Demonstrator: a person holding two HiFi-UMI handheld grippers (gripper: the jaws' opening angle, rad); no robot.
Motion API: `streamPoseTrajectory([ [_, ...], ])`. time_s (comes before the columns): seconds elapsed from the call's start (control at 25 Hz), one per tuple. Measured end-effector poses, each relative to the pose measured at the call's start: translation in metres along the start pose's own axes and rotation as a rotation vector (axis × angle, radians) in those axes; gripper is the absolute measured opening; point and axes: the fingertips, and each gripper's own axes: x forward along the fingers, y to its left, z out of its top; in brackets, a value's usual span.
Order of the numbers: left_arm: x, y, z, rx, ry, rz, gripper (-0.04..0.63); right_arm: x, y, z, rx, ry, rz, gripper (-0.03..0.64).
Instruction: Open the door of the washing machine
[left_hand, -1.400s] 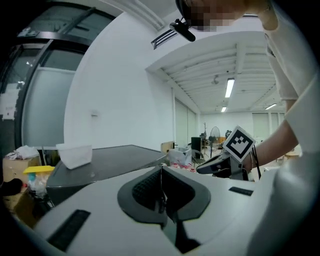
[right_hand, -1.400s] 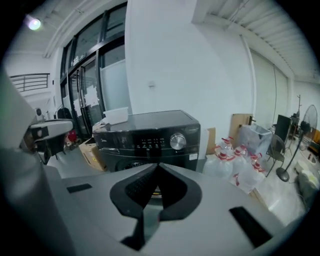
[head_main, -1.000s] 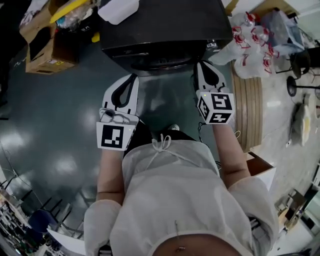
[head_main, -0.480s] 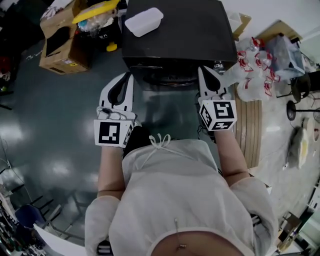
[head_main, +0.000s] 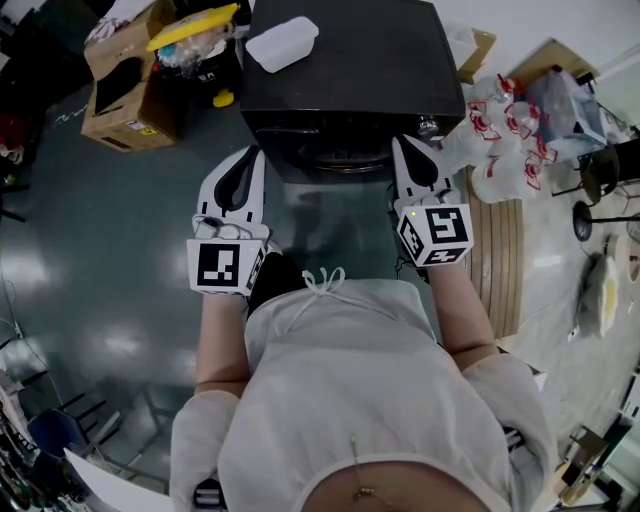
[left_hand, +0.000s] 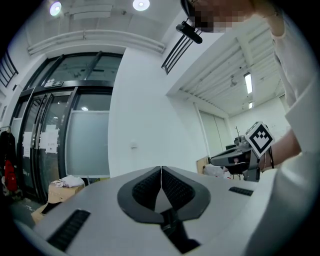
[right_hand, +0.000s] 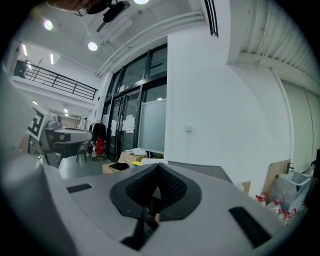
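Observation:
The black washing machine (head_main: 370, 70) stands at the top middle of the head view. Its round front door (head_main: 335, 155) is closed, as far as the steep angle shows. A white plastic container (head_main: 282, 43) lies on its lid. My left gripper (head_main: 257, 152) is shut and empty, its tips just left of the door's front. My right gripper (head_main: 397, 139) is also shut and empty, at the machine's right front corner. In the left gripper view the pads (left_hand: 150, 186) meet and the machine is out of sight. The right gripper view looks over the machine's lid (right_hand: 202, 169).
Cardboard boxes (head_main: 125, 95) with clutter sit on the dark glossy floor left of the machine. Plastic bags (head_main: 500, 110) and a round wooden stack (head_main: 495, 230) lie to its right. A stool base (head_main: 590, 170) stands further right. My own body fills the lower head view.
Both grippers have risen and now sit level with the machine's upper front. The head view has tilted, showing more of the lid. Both stay shut.

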Motion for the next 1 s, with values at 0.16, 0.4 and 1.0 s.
streamPoseTrajectory([
  [0.16, -0.011, -0.016, 0.001, 0.010, 0.004, -0.008, 0.023, -0.020, 0.000, -0.006, 0.016, -0.003, 0.010, 0.000],
  [0.4, -0.024, -0.031, 0.002, 0.005, 0.013, -0.002, 0.023, -0.045, 0.002, -0.011, 0.007, -0.001, 0.013, 0.000],
  [1.0, -0.050, -0.089, -0.017, 0.041, 0.097, -0.054, 0.023, -0.096, -0.002, -0.024, -0.011, -0.007, 0.001, 0.000],
])
